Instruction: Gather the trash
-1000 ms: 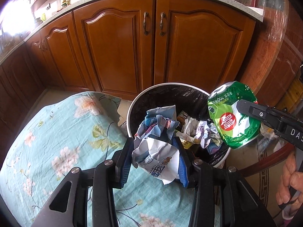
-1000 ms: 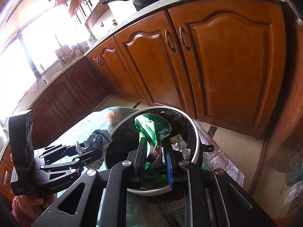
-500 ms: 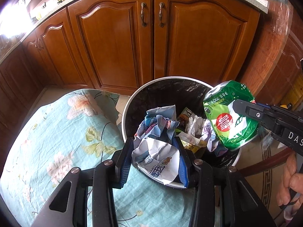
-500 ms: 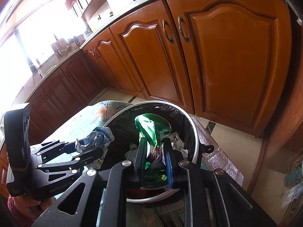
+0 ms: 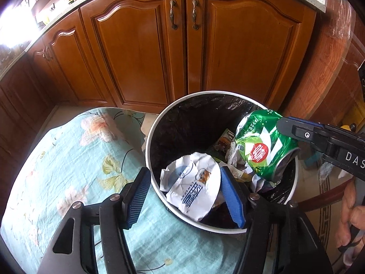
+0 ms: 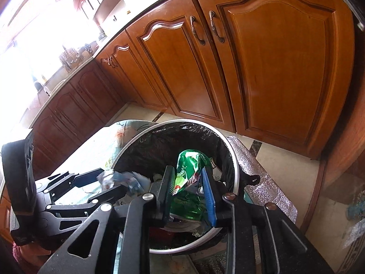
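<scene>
A round white bin (image 5: 150, 137) lined with a black bag stands beside the table and holds crumpled paper and wrappers. My left gripper (image 5: 186, 182) is open over the bin's near rim. A crumpled white wrapper (image 5: 194, 189) sits loose between its jaws, dropping into the bin. My right gripper (image 6: 188, 178) is shut on a crushed green can (image 6: 189, 171) and holds it over the bin's right side. The can also shows in the left wrist view (image 5: 262, 146), with the bin in the right wrist view (image 6: 236, 171).
A table with a teal floral cloth (image 5: 68, 159) lies to the left of the bin. Brown wooden cabinet doors (image 5: 141, 57) stand close behind it. A wooden chair edge (image 5: 319, 198) and patterned rug are at the right.
My left gripper opened and let go of the white wrapper, which sank toward the bin. Both grippers moved farther over the bin. The right gripper still holds the green can.
</scene>
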Motion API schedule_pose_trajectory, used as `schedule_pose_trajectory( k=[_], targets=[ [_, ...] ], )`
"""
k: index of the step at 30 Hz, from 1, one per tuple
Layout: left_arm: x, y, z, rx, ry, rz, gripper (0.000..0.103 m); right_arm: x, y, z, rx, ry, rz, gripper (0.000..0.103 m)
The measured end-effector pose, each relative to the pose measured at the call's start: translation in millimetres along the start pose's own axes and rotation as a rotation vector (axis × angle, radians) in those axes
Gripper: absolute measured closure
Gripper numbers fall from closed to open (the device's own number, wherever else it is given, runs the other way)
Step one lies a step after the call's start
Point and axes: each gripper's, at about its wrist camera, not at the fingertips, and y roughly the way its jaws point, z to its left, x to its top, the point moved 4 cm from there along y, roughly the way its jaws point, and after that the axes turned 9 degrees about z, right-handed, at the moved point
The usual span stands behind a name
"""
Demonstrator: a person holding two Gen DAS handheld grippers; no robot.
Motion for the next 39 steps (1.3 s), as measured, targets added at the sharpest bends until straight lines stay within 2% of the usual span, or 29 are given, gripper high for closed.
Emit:
schedule_pose_trajectory(
  k=[3, 5, 8, 11, 16, 18, 20, 24, 28, 33, 36, 39],
  targets=[
    [-7, -10, 7, -0.015, -0.025, -0.029, 0.035, -3, -6, -1, 0.016, 0.015, -0.015, 0.068],
    [-16, -18, 13, -0.031, -0.055, -0.053, 0.031, -8, -10, -1, 0.029, 0.025, -0.025, 0.057],
    [-35, -30, 24, -0.060, -0.117, -0.092, 0.025, -15, -18, 0, 0.050, 0.039, -0.048, 0.052],
    [-57, -42, 36, -0.097, -0.182, -0.121, 0.025, -25, -29, 4, 0.068, 0.051, -0.088, 0.042],
    [-96, -63, 49, -0.101, -0.261, -0.176, 0.022, -45, -45, 16, 0.080, 0.059, -0.144, 0.036],
    [-111, -72, 49, -0.095, -0.272, -0.194, 0.021, -56, -49, 25, 0.075, 0.042, -0.163, 0.030],
    [-126, -81, 47, -0.078, -0.274, -0.215, 0.019, -68, -54, 34, 0.058, 0.024, -0.183, 0.024],
    [-158, -102, 45, -0.028, -0.274, -0.258, 0.014, -98, -71, 53, 0.001, -0.012, -0.243, 0.020],
    [-187, -123, 45, 0.003, -0.296, -0.302, 0.010, -125, -91, 71, -0.047, -0.041, -0.317, 0.001],
    [-220, -153, 46, 0.082, -0.336, -0.404, 0.001, -150, -117, 99, -0.156, -0.122, -0.432, 0.000],
    [-240, -171, 44, 0.111, -0.341, -0.475, 0.001, -159, -129, 116, -0.214, -0.193, -0.495, 0.000],
    [-260, -184, 42, 0.192, -0.345, -0.507, 0.001, -165, -144, 132, -0.243, -0.253, -0.550, 0.000]
  ],
)
